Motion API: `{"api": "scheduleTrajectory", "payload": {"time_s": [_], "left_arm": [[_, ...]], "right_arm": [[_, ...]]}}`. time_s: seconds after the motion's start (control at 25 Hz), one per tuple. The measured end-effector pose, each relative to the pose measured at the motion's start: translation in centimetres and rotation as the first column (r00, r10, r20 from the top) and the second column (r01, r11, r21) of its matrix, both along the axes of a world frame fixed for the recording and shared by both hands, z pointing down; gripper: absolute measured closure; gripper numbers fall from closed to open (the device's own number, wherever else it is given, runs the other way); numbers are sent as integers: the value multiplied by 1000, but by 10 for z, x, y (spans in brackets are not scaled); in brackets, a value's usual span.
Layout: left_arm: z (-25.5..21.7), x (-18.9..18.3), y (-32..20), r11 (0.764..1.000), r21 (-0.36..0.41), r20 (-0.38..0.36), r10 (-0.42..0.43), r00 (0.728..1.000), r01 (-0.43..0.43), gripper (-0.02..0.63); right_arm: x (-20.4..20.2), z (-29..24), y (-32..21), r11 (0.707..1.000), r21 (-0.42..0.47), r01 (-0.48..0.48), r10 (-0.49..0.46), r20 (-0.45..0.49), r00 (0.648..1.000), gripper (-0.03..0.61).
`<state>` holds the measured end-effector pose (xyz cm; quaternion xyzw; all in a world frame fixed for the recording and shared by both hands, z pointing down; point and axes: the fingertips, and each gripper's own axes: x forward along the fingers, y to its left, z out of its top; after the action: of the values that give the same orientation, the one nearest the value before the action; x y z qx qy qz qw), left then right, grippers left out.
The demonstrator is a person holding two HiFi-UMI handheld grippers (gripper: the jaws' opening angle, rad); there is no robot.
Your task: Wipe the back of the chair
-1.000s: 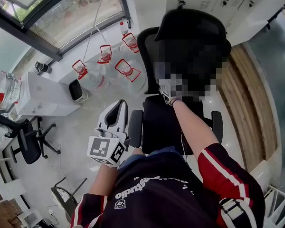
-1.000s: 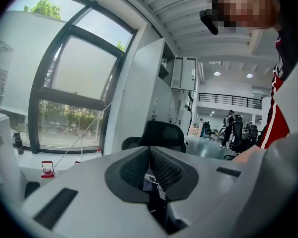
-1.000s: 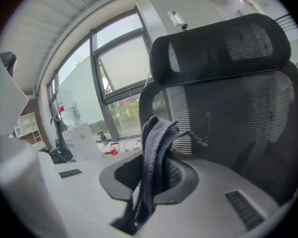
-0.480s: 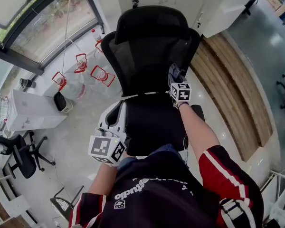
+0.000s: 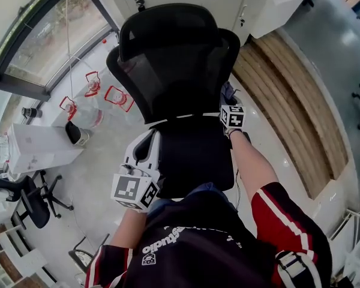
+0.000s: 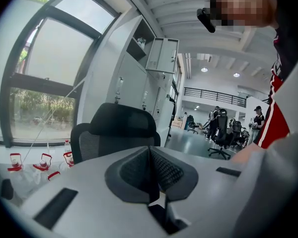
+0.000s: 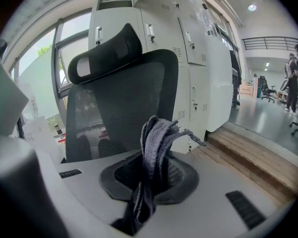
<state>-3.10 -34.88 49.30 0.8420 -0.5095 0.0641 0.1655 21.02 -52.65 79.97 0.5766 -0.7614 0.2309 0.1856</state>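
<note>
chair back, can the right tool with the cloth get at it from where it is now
Probably yes: the right tool, shut on the cloth, sits beside the chair back at its right edge, and nothing stands between them.

- Your chair (image 5: 174,65) is black, and its back is see-through mesh.
- The cloth (image 7: 156,133) in your right gripper (image 7: 150,175) is bluish grey.
- Your left gripper (image 6: 150,170) is pale grey with dark cross-hatched pads (image 6: 165,170).
- Its cube (image 5: 134,189) is white with black square markers.
- Your sleeve (image 5: 285,218) is black with red and white stripes.
- The jugs (image 5: 117,96) have red handles.
- The step (image 5: 294,101) is brown planks.
</note>
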Motion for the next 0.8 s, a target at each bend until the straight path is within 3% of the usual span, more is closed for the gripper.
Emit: {"api": "scheduleTrajectory", "payload": {"time_s": [0.44,0.8], "left_arm": [[5,-19,-5,999,-9,30,-46,999,46,586],[2,-84,10,992,-7,24,-127,992,127,585]], "right_arm": [[-30,20,-15,997,-25,77,-78,-30,996,512],[-114,19,-16,984,-29,176,-177,-41,983,512]]}}
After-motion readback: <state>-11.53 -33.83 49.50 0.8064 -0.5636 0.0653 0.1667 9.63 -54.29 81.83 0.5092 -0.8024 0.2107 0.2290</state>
